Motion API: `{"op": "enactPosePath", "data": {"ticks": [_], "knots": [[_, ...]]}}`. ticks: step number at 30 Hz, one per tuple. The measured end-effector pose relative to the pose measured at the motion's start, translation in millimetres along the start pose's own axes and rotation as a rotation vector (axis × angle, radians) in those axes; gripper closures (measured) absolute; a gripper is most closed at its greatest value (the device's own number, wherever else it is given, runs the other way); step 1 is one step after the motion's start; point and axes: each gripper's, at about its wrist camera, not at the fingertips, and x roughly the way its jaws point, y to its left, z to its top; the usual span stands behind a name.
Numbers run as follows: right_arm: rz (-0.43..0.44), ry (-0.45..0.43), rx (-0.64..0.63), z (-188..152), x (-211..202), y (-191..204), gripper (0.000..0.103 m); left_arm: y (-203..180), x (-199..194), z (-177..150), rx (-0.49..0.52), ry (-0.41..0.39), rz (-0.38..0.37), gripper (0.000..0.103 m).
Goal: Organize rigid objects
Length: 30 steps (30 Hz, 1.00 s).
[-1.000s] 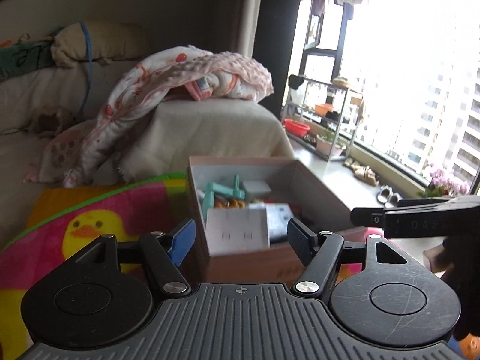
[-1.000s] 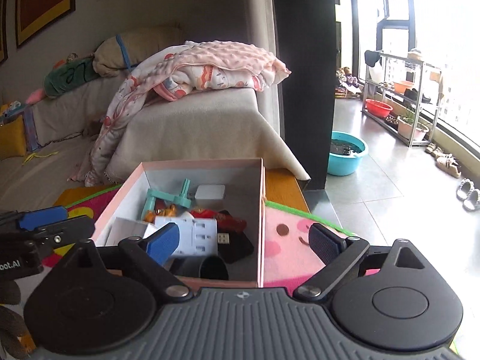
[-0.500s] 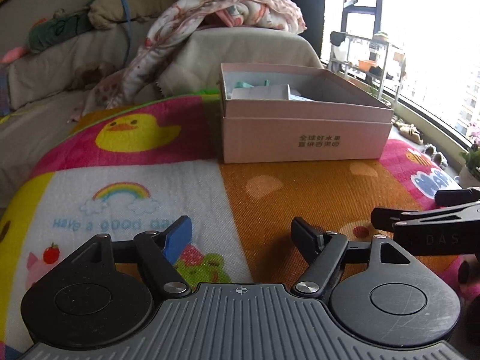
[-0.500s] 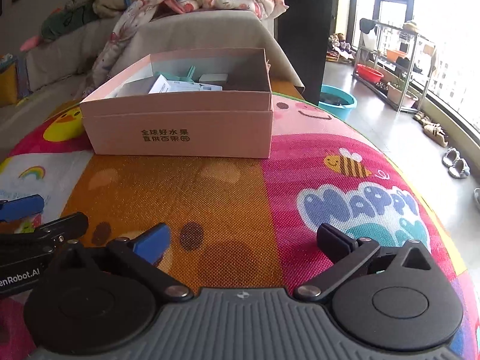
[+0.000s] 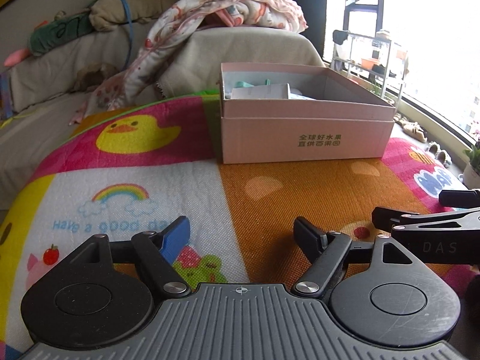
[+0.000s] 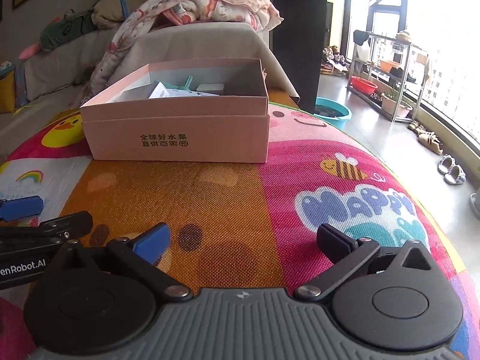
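rigid objects, among them a white carton (image 5: 260, 92) and a teal plastic piece (image 5: 243, 84), are seen lying inside the pink box (image 6: 180, 132), which stands on the far part of the play mat (image 5: 300, 192) in front of a blanket-draped sofa (image 5: 240, 45). no loose item is shown on the mat near the grippers, so the sorting is judged to be at or close to its end, or a pause between picks; which of the two cannot be told. from left to right: the left gripper (image 5: 241, 232) is held low over the mat, its jaws spread wide and nothing between them, the box well ahead and slightly right. the right gripper (image 6: 243, 238) is likewise held wide apart and empty, just beside the left one, the box well ahead and to its left. if more is to be packed, another object would first have to be found outside these views.
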Motion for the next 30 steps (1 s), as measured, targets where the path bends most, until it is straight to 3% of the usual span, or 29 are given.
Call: {"op": "enactPosePath", "data": {"ticks": [30], "knots": [[-0.002, 0.0, -0.002, -0.4, 0.0, -0.3, 0.0, 1.9, -1.3, -0.4, -0.01, 0.0, -0.007, 0.021]]}}
